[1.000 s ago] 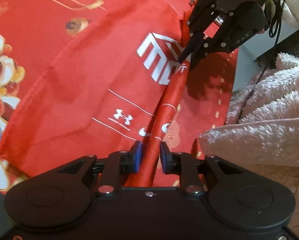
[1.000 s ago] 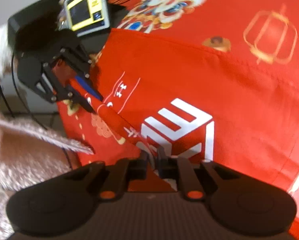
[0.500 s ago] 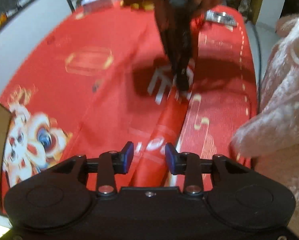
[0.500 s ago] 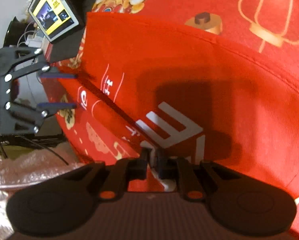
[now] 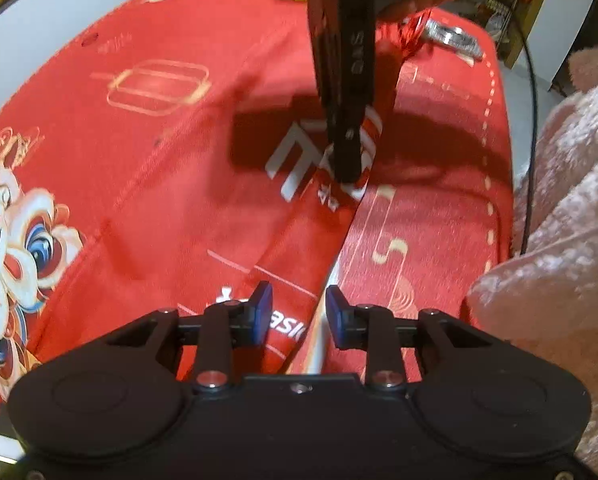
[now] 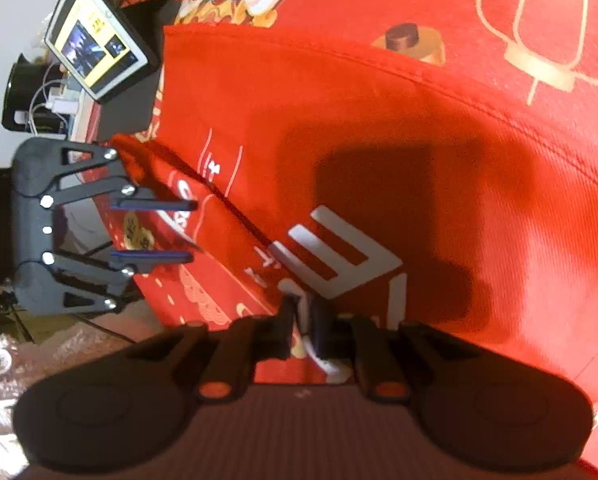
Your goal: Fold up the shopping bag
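Red shopping bag [image 5: 187, 200] flat on red printed tablecloth [image 5: 439, 208], its folded side edge running toward near-right part of the tabletop.

Left wrist view: left gripper [image 5: 297, 312] w/ blue pads [image 5: 263, 312] apart, bag's folded edge lying between them, no pad pressing on it; jaws just been closing a little. Own fingertips mostly hidden behind gripper body. Right gripper [image 5: 349, 172] seen edge-on from this side, tip down on the bag near the white logo [image 5: 299, 160]; jaw gap not readable here, blurred. Hand above it cut off by top edge. Pink fluffy sleeve [image 5: 559, 220] at right, partly out of frame. Silvery item at far-right corner of the tabletop too blurred to name.

Right wrist view: right gripper [image 6: 305, 320] pinched tight on the bag's fold beside the logo [image 6: 339, 256]; pads blurred, mostly hidden by fabric. Left gripper [image 6: 191, 230] visible side-on here, fingers clearly parted round the fold. Only this view shows tablet [image 6: 95, 40] w/ yellow screen off the table's edge, plus cables behind it, hard to make out. Lantern print [image 6: 547, 24] cut off at top.
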{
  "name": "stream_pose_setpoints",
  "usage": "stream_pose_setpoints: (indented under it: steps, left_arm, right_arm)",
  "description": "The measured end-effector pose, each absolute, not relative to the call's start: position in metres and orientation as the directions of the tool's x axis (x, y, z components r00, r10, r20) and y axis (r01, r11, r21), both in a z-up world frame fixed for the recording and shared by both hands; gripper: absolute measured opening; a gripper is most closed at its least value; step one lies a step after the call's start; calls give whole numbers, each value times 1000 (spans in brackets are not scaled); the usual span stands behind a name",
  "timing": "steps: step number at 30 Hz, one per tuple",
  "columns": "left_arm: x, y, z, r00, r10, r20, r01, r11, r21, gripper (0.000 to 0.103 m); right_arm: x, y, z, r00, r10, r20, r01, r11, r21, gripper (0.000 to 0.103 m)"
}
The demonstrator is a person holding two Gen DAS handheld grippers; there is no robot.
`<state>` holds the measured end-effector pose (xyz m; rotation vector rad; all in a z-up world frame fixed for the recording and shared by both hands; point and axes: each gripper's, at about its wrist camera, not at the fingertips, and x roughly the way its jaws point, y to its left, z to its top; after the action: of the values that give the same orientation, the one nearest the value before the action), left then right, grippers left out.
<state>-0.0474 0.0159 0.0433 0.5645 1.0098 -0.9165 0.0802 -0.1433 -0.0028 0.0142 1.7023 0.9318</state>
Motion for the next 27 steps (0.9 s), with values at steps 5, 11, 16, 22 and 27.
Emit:
stream_pose_setpoints:
  steps: [5, 11, 16, 22, 27]
  left_arm:
    - [-41, 25, 35, 211, -413, -886, 811, 580, -78, 29]
    - [-39, 29, 34, 209, -420, -883, 796, 598, -96, 29]
    - [-39, 29, 34, 206, -422, -883, 796, 597, -99, 29]
    - [-36, 29, 34, 197, -425, -884, 791, 602, -113, 29]
    - [-37, 30, 34, 206, -427, -880, 780, 615, -116, 30]
  right_arm:
    - [69, -158, 0, -287, 552, -783, -474, 628, 617, 16]
    - [48, -186, 30, -81, 559, -825, -601, 633, 488, 37]
    - [4, -196, 55, 117, 419, -900, -848, 513, 129, 49]
    - [-28, -197, 45, 196, 302, -933, -946, 310, -99, 46]
    - [-8, -210, 49, 137, 325, -936, -870, 492, 43, 22]
